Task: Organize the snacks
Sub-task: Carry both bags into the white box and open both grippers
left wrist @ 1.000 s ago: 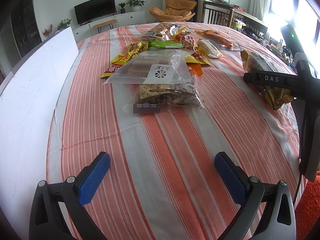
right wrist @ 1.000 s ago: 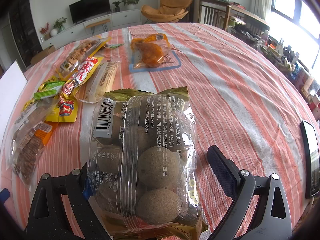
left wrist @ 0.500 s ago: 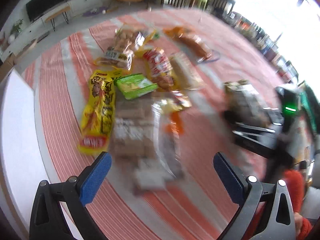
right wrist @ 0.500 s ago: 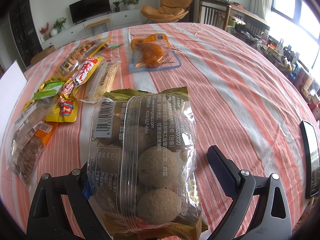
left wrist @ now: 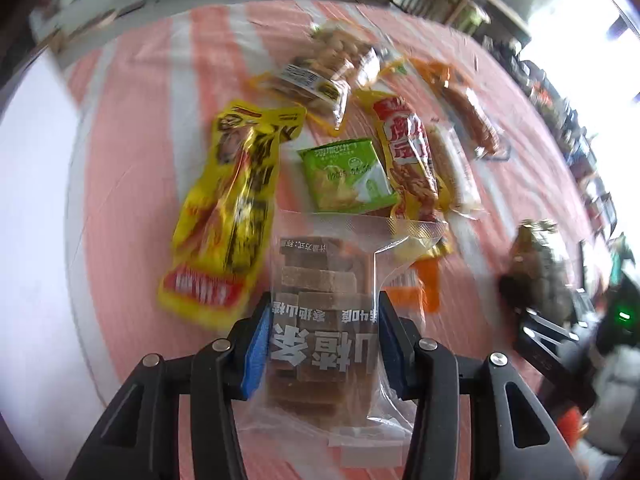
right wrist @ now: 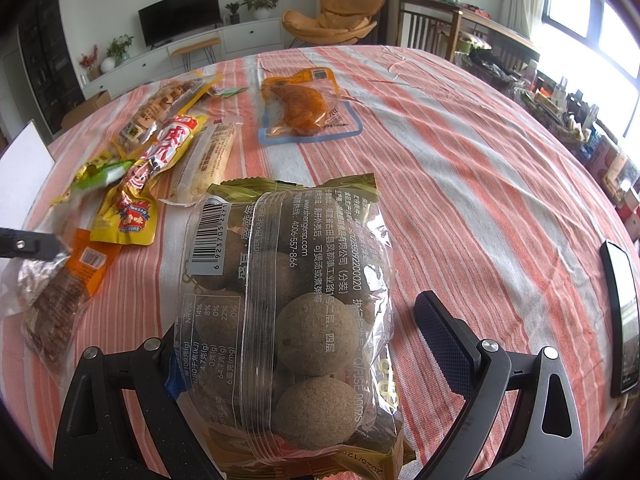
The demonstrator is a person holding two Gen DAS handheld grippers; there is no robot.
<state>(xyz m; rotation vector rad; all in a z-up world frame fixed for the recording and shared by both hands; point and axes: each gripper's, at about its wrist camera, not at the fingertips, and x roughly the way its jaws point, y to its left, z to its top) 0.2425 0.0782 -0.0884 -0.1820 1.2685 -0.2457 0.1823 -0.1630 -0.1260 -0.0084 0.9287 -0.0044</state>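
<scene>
In the left wrist view my left gripper [left wrist: 324, 312] points steeply down, its blue pads pressed on both sides of a clear bag of brown bars [left wrist: 320, 276]. Just beyond that bag lie a yellow packet [left wrist: 232, 208], a green packet [left wrist: 344, 176] and a red-and-yellow packet [left wrist: 408, 152] on the striped tablecloth [left wrist: 132, 160]. My right gripper [right wrist: 300, 320] stands wide, with a bag of round brown balls [right wrist: 312, 320] between its fingers. The right pad [right wrist: 440, 340] is clear of the bag. The bag hides the left pad.
An orange drumstick pack [right wrist: 304, 104] and a pale roll pack [right wrist: 208, 160] lie farther back. A bag of dark sticks [right wrist: 48, 312] lies at the left. A white board [left wrist: 28, 200] stands along the table's left edge. A phone [right wrist: 624, 320] lies near the right edge.
My left gripper has swung forward over the snack pile, tipped downward and closed on the clear bag of brown bars. The right gripper and its bag have not moved.
</scene>
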